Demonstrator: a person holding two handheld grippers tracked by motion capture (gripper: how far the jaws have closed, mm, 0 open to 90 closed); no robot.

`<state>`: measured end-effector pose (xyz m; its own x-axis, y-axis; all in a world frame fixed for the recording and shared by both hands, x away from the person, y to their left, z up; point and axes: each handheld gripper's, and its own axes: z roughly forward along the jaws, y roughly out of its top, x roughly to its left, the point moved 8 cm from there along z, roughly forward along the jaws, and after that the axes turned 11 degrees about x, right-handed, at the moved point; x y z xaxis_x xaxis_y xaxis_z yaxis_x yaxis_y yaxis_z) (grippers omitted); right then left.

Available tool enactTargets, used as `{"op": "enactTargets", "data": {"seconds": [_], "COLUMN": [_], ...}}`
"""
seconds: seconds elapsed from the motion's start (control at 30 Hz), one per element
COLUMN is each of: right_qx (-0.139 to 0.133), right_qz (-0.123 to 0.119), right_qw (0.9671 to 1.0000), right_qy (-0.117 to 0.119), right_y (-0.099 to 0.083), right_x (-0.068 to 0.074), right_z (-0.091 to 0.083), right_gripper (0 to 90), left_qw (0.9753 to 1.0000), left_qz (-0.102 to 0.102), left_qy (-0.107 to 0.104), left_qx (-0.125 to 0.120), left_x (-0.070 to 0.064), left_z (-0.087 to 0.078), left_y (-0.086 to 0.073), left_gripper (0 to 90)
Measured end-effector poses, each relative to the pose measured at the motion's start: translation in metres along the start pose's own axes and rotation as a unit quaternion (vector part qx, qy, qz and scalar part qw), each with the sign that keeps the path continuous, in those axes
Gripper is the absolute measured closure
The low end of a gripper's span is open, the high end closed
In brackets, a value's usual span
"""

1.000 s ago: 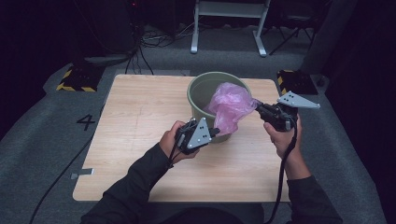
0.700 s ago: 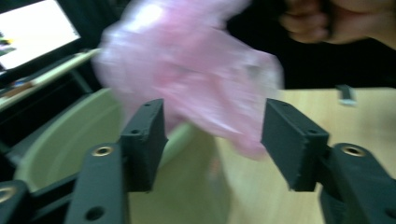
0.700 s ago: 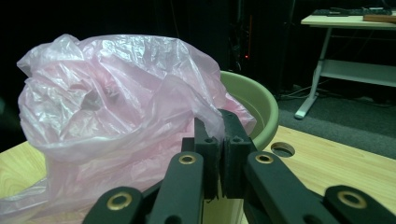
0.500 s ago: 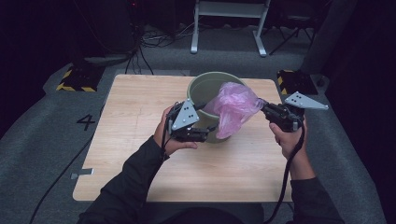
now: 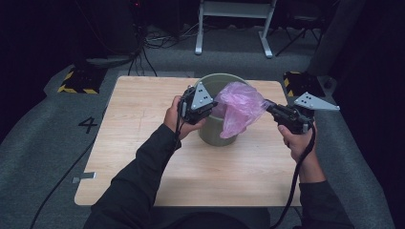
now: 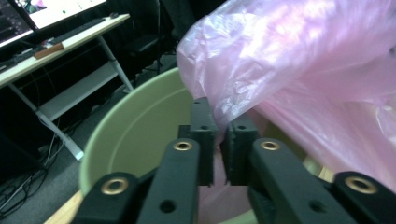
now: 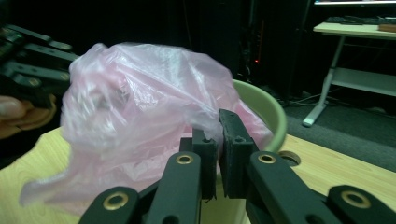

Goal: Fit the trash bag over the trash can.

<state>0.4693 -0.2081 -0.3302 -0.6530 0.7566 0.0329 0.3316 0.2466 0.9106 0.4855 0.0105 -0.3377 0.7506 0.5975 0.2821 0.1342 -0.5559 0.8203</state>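
Observation:
A pale green bin [image 5: 216, 134] stands at the far middle of the wooden table [image 5: 143, 143]. A thin pink plastic bag [image 5: 239, 109] is stretched over the bin's right half and hangs down its front. My left gripper [image 5: 213, 108] is at the bag's left edge, over the bin's mouth. Its jaws are shut on the pink film [image 6: 303, 70], and the bin's inside wall [image 6: 135, 135] lies just behind. My right gripper [image 5: 267, 108] holds the bag's right edge. There too the jaws are shut on bunched film [image 7: 140, 102], in front of the bin's rim [image 7: 266, 112].
The table's left half and near side are bare wood. Grey floor around it carries a "4" mark [image 5: 89, 125] and two yellow-black striped boxes [image 5: 76, 82]. A white desk frame [image 5: 234, 28] stands beyond the table. Cables trail from both grippers toward the person.
My left gripper rose from the bin's front side to the bag's left edge and shut on it. The bag now spreads wider over the bin. The right gripper barely moved.

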Motion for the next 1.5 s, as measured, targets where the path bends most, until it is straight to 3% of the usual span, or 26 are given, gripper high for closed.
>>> {"op": "enactTargets", "data": {"seconds": [0.07, 0.17, 0.27, 0.37, 0.43, 0.5, 0.53, 0.57, 0.7, 0.8, 0.9, 1.03, 1.17, 1.23, 1.3, 1.4, 1.43, 1.5], "right_qx": [0.000, 0.002, 0.007, 0.010, 0.018, 0.021, 0.025, 0.032, 0.035, 0.037, 0.037, 0.035, 0.037, 0.036, 0.035, 0.033, 0.033, 0.033], "right_qz": [0.004, 0.006, -0.004, -0.005, -0.001, -0.002, -0.004, -0.007, -0.013, -0.016, -0.021, -0.026, -0.029, -0.032, -0.030, -0.032, -0.032, -0.033], "right_qw": [0.9999, 0.9999, 0.9998, 0.9997, 0.9997, 0.9997, 0.9996, 0.9994, 0.9993, 0.9992, 0.9991, 0.9990, 0.9989, 0.9988, 0.9989, 0.9989, 0.9989, 0.9989], "right_qy": [-0.009, -0.011, -0.021, -0.022, -0.014, -0.015, -0.014, -0.014, -0.011, -0.009, -0.006, -0.001, 0.006, 0.006, 0.008, 0.007, 0.008, 0.007], "right_y": [0.000, -0.001, 0.000, 0.001, -0.001, -0.001, -0.001, -0.002, -0.001, 0.000, 0.001, 0.001, -0.001, -0.002, -0.003, -0.004, -0.005, -0.005], "right_x": [-0.004, -0.007, -0.004, -0.003, -0.002, -0.002, -0.001, 0.002, 0.006, 0.009, 0.013, 0.018, 0.021, 0.022, 0.023, 0.024, 0.024, 0.024], "right_z": [-0.002, -0.002, 0.002, 0.005, 0.010, 0.011, 0.014, 0.018, 0.022, 0.026, 0.028, 0.028, 0.028, 0.027, 0.025, 0.022, 0.022, 0.022], "right_gripper": [87.7, 88.4, 89.1, 89.2, 89.2, 89.2, 89.2, 89.2, 89.2, 89.2, 89.2, 89.0, 88.8, 88.8, 88.8, 88.7, 88.7, 88.8], "left_qw": [0.9999, 0.9999, 0.9998, 0.9998, 0.9995, 0.9991, 0.9989, 0.9988, 0.9988, 0.9957, 0.9911, 0.9926, 0.9947, 0.9960, 0.9963, 0.9966, 0.9969, 0.9973], "left_qz": [0.003, 0.004, 0.007, -0.012, -0.032, -0.043, -0.047, -0.048, 0.002, 0.021, 0.018, 0.015, -0.005, -0.008, -0.010, -0.011, -0.009, -0.005], "left_qy": [0.008, -0.007, 0.004, 0.002, 0.003, 0.003, 0.000, -0.003, -0.038, -0.080, -0.121, -0.113, -0.099, -0.088, -0.085, -0.081, -0.077, -0.072], "left_qx": [-0.007, -0.014, -0.016, -0.015, -0.007, -0.002, -0.001, -0.006, -0.032, -0.043, -0.051, -0.042, -0.025, -0.011, 0.000, 0.007, 0.009, 0.011], "left_x": [0.006, 0.011, 0.015, 0.024, 0.031, 0.034, 0.033, 0.029, -0.008, -0.038, -0.059, -0.069, -0.066, -0.064, -0.061, -0.054, -0.051, -0.046], "left_z": [-0.010, -0.026, -0.039, -0.049, -0.051, -0.052, -0.053, -0.054, -0.062, -0.063, -0.058, -0.041, -0.024, -0.017, -0.012, -0.009, -0.009, -0.009], "left_y": [0.000, 0.000, -0.002, -0.008, -0.015, -0.021, -0.024, -0.025, -0.023, -0.016, -0.005, 0.006, 0.010, 0.008, 0.005, 0.000, -0.002, -0.006], "left_gripper": [88.5, 88.5, 86.1, 79.1, 65.5, 63.0, 55.5, 42.0, 36.2, 36.3, 38.8, 37.9, 37.1, 41.4, 47.7, 66.4, 78.9, 83.3]}}
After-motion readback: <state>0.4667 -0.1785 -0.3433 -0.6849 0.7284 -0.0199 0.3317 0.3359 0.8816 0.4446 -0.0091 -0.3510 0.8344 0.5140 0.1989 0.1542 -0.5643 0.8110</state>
